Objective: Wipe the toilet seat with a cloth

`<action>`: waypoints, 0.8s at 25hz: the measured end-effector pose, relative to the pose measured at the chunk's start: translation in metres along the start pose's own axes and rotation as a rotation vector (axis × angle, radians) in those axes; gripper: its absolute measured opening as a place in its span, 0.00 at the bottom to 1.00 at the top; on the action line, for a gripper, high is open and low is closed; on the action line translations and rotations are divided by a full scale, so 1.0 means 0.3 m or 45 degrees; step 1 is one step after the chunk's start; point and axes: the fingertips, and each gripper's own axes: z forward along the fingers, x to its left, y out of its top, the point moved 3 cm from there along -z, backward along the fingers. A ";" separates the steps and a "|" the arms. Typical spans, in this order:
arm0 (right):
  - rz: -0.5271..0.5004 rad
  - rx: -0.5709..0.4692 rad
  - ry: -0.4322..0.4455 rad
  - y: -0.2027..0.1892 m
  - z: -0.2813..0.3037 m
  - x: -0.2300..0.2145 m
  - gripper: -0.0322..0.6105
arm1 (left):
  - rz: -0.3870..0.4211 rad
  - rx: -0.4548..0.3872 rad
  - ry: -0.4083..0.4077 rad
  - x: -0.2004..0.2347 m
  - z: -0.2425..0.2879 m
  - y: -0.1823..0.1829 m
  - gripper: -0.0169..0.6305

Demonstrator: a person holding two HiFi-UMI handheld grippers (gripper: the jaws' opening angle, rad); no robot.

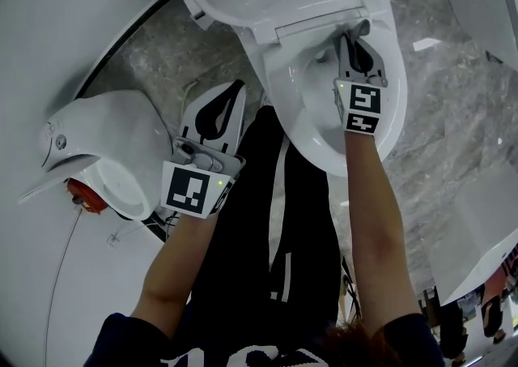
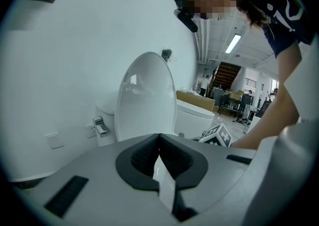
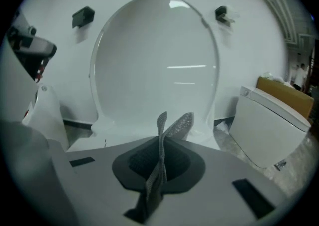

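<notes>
grey cloth (image 3: pixel 175 125) pinched in right tool (image 3: pixel 160 144), plain close-up.

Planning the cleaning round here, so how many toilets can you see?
2 for sure: the raised-lid toilet under the right gripper, and a closed-lid toilet to its right. The white fixture on the left may be a third; others may be hidden.
</notes>
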 end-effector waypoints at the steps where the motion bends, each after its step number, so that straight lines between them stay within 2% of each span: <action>1: 0.042 -0.055 -0.027 0.030 -0.031 -0.037 0.09 | 0.008 -0.003 -0.004 -0.004 -0.001 0.010 0.04; 4: 0.125 -0.216 -0.097 0.134 -0.151 -0.147 0.09 | 0.024 -0.027 -0.008 -0.014 0.004 0.055 0.04; 9: 0.143 -0.426 -0.125 0.295 -0.476 -0.260 0.09 | 0.063 -0.067 -0.015 -0.063 -0.003 0.189 0.04; 15: 0.181 -0.538 -0.126 0.513 -0.894 -0.258 0.09 | 0.106 -0.106 -0.033 -0.136 -0.056 0.417 0.04; 20: 0.202 -0.657 -0.148 0.750 -1.132 -0.277 0.09 | 0.131 -0.151 -0.055 -0.209 -0.106 0.653 0.04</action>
